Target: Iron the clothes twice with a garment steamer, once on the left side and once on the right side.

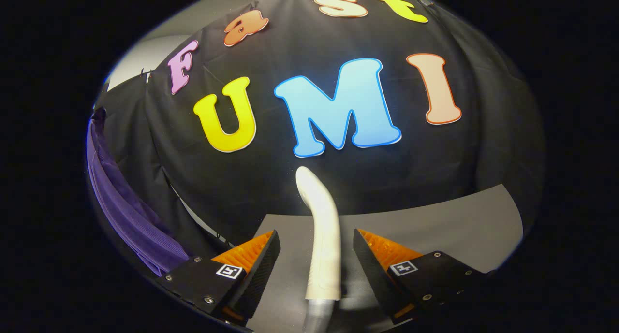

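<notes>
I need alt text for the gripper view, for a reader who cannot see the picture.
A white garment steamer handle stands upright between the open fingers of the gripper, touched by neither. It rests on a grey table before the booth's black cloth wall. A purple garment hangs off to the left, beyond the fingers.

Gripper (316, 255): 2 wedge-shaped, ridged fingers (251, 265) on black screwed mounts (square markers on top).

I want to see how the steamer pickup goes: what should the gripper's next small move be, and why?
Probably close the fingers. The gripper is open, with the white steamer handle standing between its fingers and touching neither. The purple garment hangs off to the left, so a firm hold comes first.
</notes>
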### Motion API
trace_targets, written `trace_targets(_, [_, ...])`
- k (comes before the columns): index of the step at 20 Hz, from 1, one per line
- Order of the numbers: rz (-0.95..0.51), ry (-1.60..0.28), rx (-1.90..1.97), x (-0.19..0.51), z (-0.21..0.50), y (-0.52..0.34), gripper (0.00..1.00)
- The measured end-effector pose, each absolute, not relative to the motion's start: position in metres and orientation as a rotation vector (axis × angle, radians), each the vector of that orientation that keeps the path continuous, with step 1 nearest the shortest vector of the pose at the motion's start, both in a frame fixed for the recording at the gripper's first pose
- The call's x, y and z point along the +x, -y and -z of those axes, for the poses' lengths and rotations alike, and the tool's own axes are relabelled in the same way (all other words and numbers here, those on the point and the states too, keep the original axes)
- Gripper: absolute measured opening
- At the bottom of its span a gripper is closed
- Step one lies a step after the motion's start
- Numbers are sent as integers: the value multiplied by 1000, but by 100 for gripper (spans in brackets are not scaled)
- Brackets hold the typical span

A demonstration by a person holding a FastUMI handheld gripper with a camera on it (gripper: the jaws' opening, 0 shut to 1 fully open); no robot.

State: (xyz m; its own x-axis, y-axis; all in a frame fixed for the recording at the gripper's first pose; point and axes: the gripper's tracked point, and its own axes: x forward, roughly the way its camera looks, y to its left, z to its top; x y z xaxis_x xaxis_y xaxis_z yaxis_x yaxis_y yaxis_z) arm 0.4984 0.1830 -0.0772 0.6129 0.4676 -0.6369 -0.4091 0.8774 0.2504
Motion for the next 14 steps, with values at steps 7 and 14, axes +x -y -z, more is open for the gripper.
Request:
trace_targets(7, [-505,-911,136,495,116,-179,82])
trace_targets(14, [-558,-1029,393,485,120,-189,50])
